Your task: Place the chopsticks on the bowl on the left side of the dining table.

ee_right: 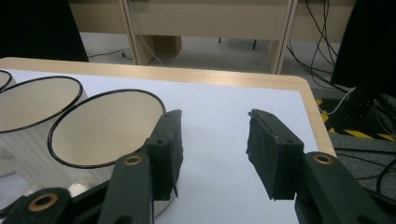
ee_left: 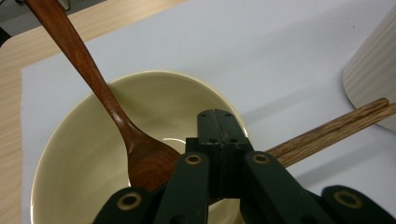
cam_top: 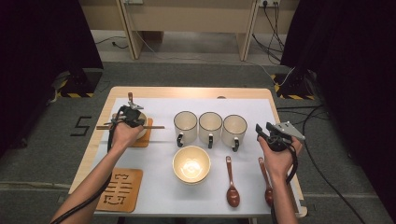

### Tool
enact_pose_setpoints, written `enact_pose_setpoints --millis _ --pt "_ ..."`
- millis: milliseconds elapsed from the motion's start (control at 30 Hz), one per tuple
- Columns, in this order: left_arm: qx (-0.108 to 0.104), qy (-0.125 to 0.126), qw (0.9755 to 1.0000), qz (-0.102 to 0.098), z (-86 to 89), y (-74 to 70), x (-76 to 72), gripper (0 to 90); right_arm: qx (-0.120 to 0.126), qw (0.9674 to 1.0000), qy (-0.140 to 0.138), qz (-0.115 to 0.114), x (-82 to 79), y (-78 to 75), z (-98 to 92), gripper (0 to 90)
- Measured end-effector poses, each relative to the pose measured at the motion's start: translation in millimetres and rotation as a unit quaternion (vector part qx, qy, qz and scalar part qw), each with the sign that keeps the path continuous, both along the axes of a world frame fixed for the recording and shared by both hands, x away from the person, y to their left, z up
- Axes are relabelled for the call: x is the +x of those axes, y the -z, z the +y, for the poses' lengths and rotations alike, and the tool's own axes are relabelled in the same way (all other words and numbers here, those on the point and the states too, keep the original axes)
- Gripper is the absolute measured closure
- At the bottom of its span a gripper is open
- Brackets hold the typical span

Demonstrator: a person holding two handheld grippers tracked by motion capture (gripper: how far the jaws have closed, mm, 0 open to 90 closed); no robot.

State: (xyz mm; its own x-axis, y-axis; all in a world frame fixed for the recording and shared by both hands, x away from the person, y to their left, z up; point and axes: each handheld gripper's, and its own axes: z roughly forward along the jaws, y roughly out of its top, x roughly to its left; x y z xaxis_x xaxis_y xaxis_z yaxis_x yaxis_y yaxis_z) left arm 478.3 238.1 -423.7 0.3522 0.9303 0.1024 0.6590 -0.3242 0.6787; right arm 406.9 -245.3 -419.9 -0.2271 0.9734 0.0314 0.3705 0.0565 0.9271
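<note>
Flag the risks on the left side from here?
1. The left gripper, jaws shut, sits over the bowl rim beside the chopsticks lying across it; a nudge could roll them off.
2. The wooden spoon leans on the rim, so it may tip out.
3. A mug stands close to the chopstick tips.

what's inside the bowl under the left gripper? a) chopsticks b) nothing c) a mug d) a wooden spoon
d: in the left gripper view a brown wooden spoon rests in the cream bowl, its handle leaning over the rim, while the chopsticks lie outside it past the shut left gripper.
</note>
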Motion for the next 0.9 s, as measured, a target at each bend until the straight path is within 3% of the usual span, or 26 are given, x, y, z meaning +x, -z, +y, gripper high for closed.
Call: enact_pose_setpoints --millis 133,300,400,467,533,700,900 --pt "-0.007 -0.005 0.9999 -0.006 4.5 -1.6 -2.4 89.0 0.002 1.0 0.001 0.001 -0.6 -0.5 -0.4 55.0" --pt "-0.027 -0.025 0.9988 -0.033 23.5 -12.4 -12.0 89.0 0.001 1.0 0.002 -0.001 -0.8 -0.9 -1.6 55.0" --pt "-0.031 -0.051 0.9967 -0.054 49.2 -20.3 -20.8 89.1 0.002 1.0 0.002 0.002 -1.0 -0.7 -0.4 55.0" --pt "-0.031 -0.06 0.9961 -0.057 56.6 -21.8 -22.4 89.1 0.002 1.0 0.001 0.002 -1.0 -0.7 0.0 55.0" --pt "-0.027 -0.085 0.9939 -0.066 78.9 -24.1 -26.4 89.2 0.002 1.0 0.001 0.001 -0.9 -0.5 1.2 55.0" --pt "-0.024 -0.113 0.9907 -0.072 103.2 -24.0 -31.9 89.1 0.002 1.0 0.0 0.001 -0.9 -0.5 2.2 55.0" --pt "-0.011 -0.147 0.987 -0.063 129.2 -14.4 -34.7 89.1 -0.001 1.0 0.0 0.002 -0.6 0.5 2.2 55.0"
